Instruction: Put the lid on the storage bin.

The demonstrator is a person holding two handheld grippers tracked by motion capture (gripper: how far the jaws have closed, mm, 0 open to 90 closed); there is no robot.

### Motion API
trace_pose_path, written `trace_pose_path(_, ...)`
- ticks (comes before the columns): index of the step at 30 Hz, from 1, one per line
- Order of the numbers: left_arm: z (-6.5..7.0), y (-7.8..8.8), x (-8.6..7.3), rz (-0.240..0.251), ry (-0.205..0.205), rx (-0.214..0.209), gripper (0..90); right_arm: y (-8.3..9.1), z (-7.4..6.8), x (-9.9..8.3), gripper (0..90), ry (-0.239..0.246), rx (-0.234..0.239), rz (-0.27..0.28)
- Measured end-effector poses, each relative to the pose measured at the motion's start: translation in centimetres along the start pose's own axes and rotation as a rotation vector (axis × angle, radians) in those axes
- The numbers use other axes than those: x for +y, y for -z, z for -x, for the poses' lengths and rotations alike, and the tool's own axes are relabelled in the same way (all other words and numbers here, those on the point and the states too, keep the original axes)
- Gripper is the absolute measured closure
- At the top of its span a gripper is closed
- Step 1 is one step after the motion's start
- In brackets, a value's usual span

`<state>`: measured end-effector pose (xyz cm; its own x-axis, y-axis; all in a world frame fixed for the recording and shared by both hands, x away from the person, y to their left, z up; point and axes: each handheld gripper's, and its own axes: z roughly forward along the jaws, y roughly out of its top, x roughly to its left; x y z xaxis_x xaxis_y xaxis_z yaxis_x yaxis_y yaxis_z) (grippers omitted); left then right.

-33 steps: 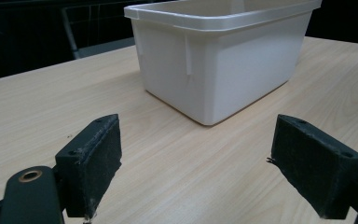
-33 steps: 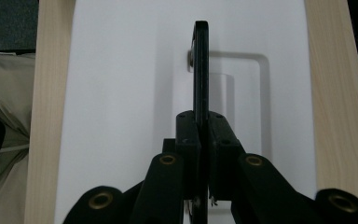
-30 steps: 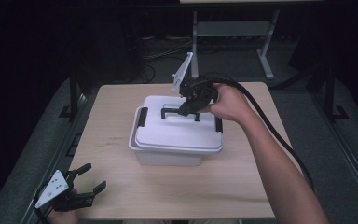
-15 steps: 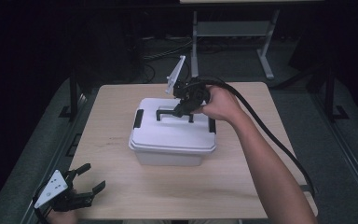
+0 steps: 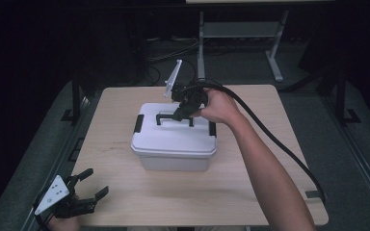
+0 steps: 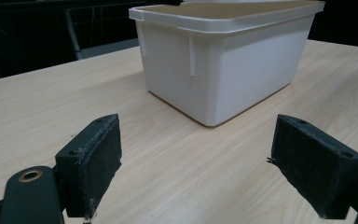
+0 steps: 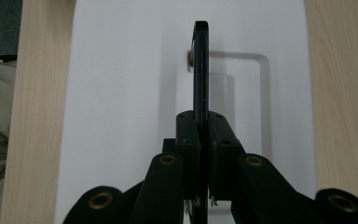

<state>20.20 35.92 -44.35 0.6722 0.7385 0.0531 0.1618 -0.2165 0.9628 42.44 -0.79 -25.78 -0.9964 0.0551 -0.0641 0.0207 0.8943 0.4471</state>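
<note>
A white plastic storage box (image 5: 173, 144) with a white lid (image 5: 173, 127) and black side latches stands near the middle of the table. Its black handle (image 5: 174, 117) is raised upright, and my right gripper (image 5: 183, 111) is shut on it from above. In the right gripper view the handle (image 7: 201, 70) runs edge-on between the closed pads over the lid (image 7: 121, 93). My left gripper (image 5: 84, 187) rests open at the table's front left corner, well apart from the box. The left gripper view shows the box (image 6: 223, 60) ahead between the spread pads (image 6: 93, 163).
The light wooden table (image 5: 250, 192) has bare surface around the box. A black cable (image 5: 279, 144) trails from the right gripper across the table's right side. Beyond the far edge stand a metal frame leg (image 5: 201, 43) and floor cables in the dark.
The right gripper, shut on the handle, has shifted the box a little to the left and toward the front. The left gripper has stayed where it was.
</note>
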Motion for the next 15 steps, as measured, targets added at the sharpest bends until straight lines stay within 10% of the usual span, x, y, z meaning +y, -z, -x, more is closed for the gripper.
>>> trace_pose_path(15, 0.0, -0.1, 0.0, -0.001, 0.002, -0.001, 15.7, -1.3, 0.7, -0.1, 84.5, -0.008, 0.010, -0.006)
